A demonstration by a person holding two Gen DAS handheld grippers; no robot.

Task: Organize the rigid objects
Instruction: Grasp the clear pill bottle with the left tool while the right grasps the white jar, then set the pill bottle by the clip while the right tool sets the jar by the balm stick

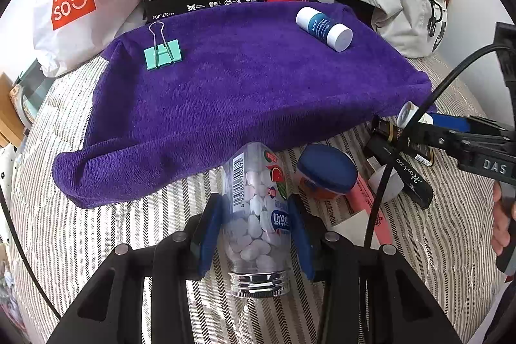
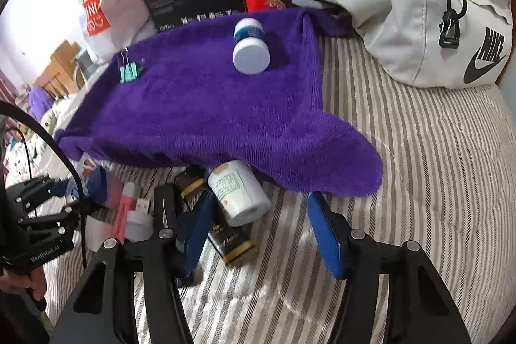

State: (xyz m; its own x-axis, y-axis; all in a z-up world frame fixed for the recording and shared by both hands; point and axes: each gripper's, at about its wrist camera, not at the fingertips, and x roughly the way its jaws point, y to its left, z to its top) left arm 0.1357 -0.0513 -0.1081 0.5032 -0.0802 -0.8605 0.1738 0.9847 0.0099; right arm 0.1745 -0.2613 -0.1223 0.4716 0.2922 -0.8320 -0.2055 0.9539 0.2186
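Clip (image 1: pixel 163 54) left, bottle (image 1: pixel 324 28) right, on towel (image 1: pixel 242 92).

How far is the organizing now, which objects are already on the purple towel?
Done: a green binder clip and a white-and-blue bottle lie on the purple towel. In hand: the left tool grips a clear candy bottle. Left: the white pill bottle and other small items still lie on the striped bedcover; the right tool is open.
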